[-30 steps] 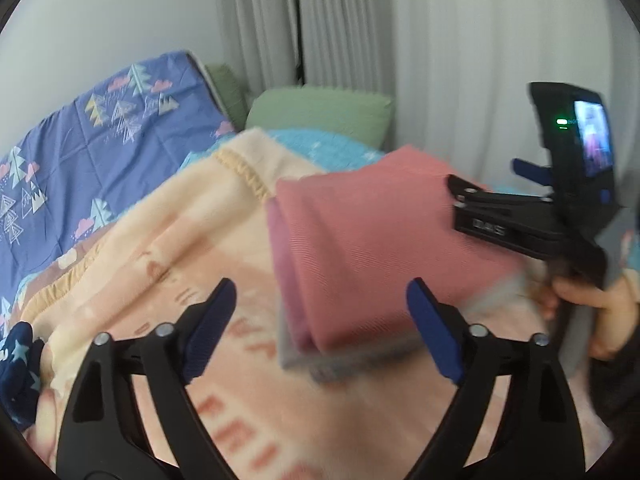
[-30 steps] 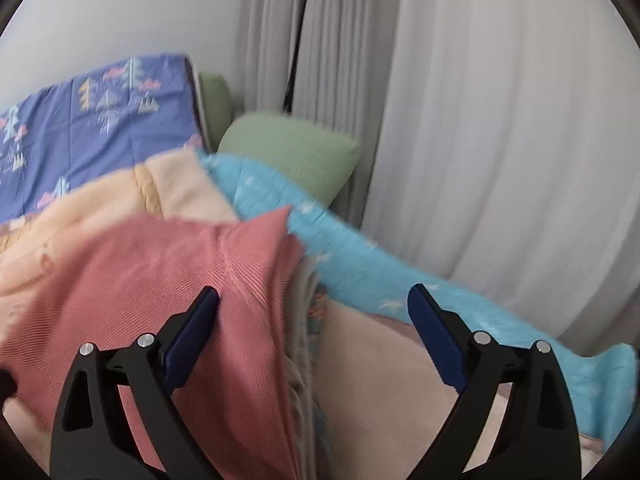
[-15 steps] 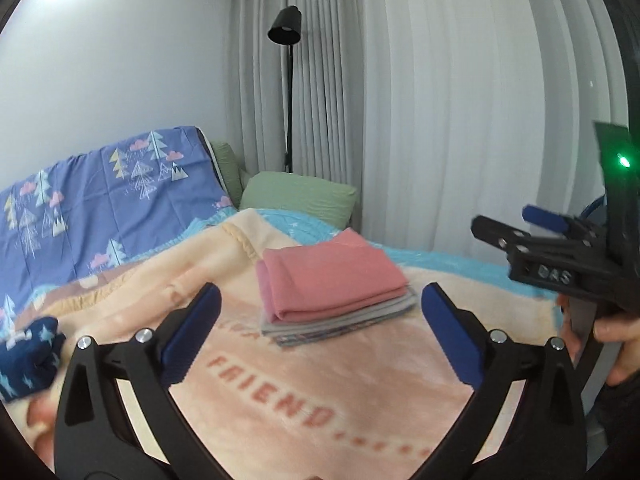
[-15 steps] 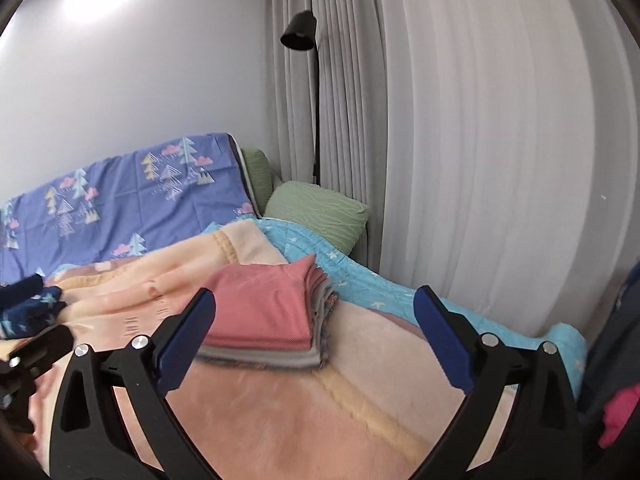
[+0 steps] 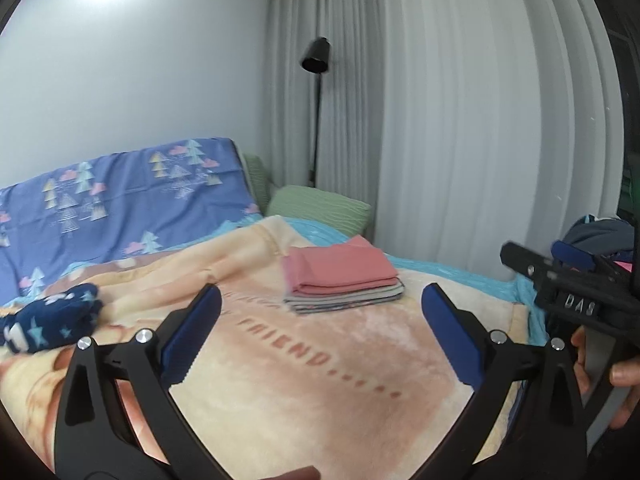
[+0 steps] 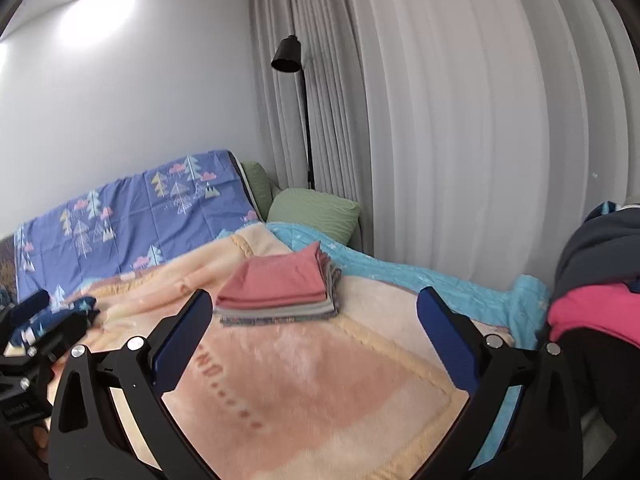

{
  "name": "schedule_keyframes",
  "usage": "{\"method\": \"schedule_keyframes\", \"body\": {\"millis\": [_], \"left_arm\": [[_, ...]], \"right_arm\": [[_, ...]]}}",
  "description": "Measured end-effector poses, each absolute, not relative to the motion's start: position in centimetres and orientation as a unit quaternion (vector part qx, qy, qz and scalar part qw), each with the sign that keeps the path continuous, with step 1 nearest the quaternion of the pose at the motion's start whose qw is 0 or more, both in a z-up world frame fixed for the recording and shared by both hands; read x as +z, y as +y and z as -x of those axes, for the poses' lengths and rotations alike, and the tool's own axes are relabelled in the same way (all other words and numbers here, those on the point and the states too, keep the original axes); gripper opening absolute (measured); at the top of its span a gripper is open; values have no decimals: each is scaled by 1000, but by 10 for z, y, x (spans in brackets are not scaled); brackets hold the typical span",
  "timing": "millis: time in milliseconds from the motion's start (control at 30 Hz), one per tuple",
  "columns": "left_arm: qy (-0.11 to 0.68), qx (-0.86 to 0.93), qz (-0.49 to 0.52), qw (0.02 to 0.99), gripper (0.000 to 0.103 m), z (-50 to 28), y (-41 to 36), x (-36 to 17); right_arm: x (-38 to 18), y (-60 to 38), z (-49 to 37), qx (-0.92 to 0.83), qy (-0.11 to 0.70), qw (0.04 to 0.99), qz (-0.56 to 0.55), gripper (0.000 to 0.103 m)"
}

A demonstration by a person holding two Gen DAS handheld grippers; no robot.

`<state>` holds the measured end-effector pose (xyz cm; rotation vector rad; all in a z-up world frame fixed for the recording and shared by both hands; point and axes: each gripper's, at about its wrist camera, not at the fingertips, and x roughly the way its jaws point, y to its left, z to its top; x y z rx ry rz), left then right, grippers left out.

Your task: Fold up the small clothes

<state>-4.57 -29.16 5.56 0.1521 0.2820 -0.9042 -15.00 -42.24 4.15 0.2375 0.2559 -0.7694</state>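
- The peach blanket (image 5: 328,376) printed with red lettering covers the bed and serves as the work surface; its middle is bare in both wrist views.
- A pile of unfolded clothes (image 6: 592,280), dark grey over bright pink, sits at 3 o'clock in the right wrist view, beyond the blanket's edge. Judged to be the remaining stock.
- The folded stack (image 5: 342,280), salmon-pink piece on top with grey and patterned pieces beneath, lies squared at about 12 o'clock from both grippers, well apart from either. It appears finished.
- A crumpled navy star-print garment (image 5: 52,320) lies at 9 o'clock in the left wrist view, near the blanket's left edge, unfolded.
- The left gripper (image 5: 320,340) has just been opening; its jaws stand wide apart, nothing between them.
- The right gripper (image 6: 312,342) likewise has just been opening, jaws wide apart and empty.
- Step in hand, as judged: between garments, one fold complete, both tools clear of the stack.
- Next move calls for fetching an unfolded piece, the navy garment or one from the pile, and spreading it flat on the bare blanket without disturbing the stack.
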Motion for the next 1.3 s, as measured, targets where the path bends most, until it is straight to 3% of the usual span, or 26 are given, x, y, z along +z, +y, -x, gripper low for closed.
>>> {"method": "schedule_keyframes", "body": {"millis": [400, 667, 1300], "left_arm": [[197, -398, -78, 893, 101, 60, -236, 28], [238, -362, -81, 898, 101, 50, -216, 19], [229, -352, -98, 902, 101, 45, -210, 7]], "right_arm": [[11, -370, 127, -344, 232, 905, -99, 102], [6, -351, 115, -340, 252, 902, -90, 102], [0, -342, 101, -348, 269, 895, -80, 102]]}}
